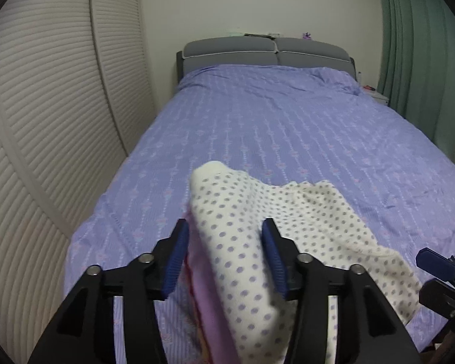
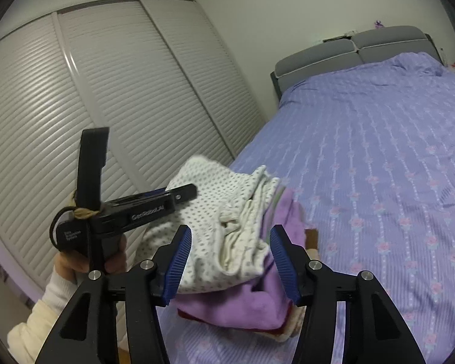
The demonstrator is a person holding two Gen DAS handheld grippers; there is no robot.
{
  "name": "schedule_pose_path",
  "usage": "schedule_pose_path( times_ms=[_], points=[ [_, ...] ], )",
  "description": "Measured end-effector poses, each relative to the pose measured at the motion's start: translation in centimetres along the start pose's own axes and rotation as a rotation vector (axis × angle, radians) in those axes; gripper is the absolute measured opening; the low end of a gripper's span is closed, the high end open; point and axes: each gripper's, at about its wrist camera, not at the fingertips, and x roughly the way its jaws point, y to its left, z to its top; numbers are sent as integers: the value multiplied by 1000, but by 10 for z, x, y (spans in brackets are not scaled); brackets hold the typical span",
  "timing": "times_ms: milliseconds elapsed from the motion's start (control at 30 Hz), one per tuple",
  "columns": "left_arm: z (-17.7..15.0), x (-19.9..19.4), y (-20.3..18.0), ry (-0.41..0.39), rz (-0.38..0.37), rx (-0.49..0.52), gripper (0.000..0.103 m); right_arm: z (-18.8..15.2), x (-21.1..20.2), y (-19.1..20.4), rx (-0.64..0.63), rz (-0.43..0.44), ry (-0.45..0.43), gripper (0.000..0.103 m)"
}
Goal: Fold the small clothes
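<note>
A cream garment with grey-violet dots (image 1: 236, 212) (image 2: 227, 212) lies folded on top of a small stack of clothes at the near edge of the bed. Under it are a purple garment (image 2: 251, 300) and pink layers (image 1: 209, 303). My left gripper (image 1: 225, 223) straddles the dotted garment; its blue pads stand apart on either side of the cloth and do not pinch it. My right gripper (image 2: 231, 227) hovers over the stack's near end in the same way, open. The right wrist view shows the left gripper (image 2: 185, 192) from the side, held in a hand (image 2: 75, 264).
The lilac flowered bedspread (image 1: 273, 121) (image 2: 379, 151) stretches to a grey headboard (image 1: 257, 51). White louvred wardrobe doors (image 1: 45, 121) (image 2: 121, 91) run close along the bed's left side. A green curtain (image 1: 424, 60) and a small nightstand (image 1: 379, 97) are at the far right.
</note>
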Motion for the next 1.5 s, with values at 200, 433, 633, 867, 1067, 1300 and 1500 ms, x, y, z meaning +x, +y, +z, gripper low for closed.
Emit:
schedule_pose_path(
  times_ms=[200,433,633,867,1067,1300,1500],
  points=[
    [1,-15,10,-8,51,-64,59,0,16,-13,25,-39,99,55],
    [-4,-74,-8,-83,245,-146,75,2,-20,-14,-42,-50,64,72],
    [-32,-134,-72,-178,245,-75,101,18,-78,-45,-85,-199,14,88],
    [-74,-170,-167,-278,222,6,103,26,-162,-97,-105,-313,-26,93],
    [-101,-170,-237,-254,106,-12,103,12,-224,-125,-162,-383,-43,93],
    [-127,-184,-309,-256,3,-3,103,-15,-295,-144,-237,-483,-68,95],
    [-141,-198,-358,-243,-59,14,103,-39,-344,-169,-200,-513,-49,95]
  ],
)
